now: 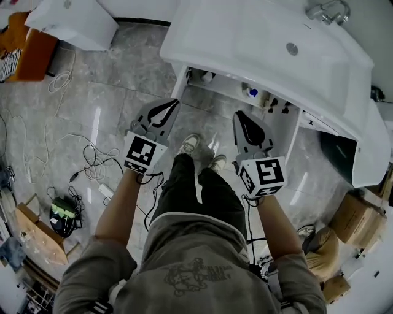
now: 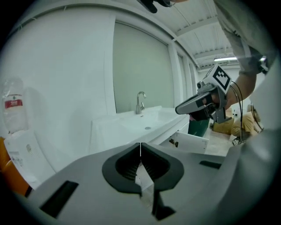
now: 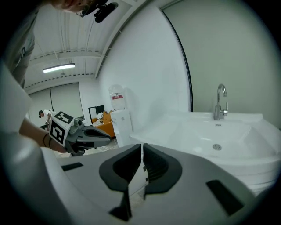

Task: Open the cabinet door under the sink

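Nothing legible that I can see. Red label (image 2: 13,103) on the bottle (image 2: 14,121): too blurred. My marker cubes (image 1: 146,153) carry only square patterns, no characters.

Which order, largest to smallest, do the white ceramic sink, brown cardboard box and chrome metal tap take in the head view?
1. White ceramic sink.
2. Brown cardboard box, though it lies farther off on the floor.
3. Chrome metal tap.

A white sink (image 1: 245,37) is seen from above, a tap (image 1: 328,11) at its back edge. Under the sink, a cabinet door (image 1: 293,138) is swung out and bottles (image 1: 252,92) are exposed. In front of the sink, the left gripper (image 1: 175,102) and right gripper (image 1: 238,114) are held side by side, jaws together. Cables (image 1: 92,159) are strewn left of the sink.
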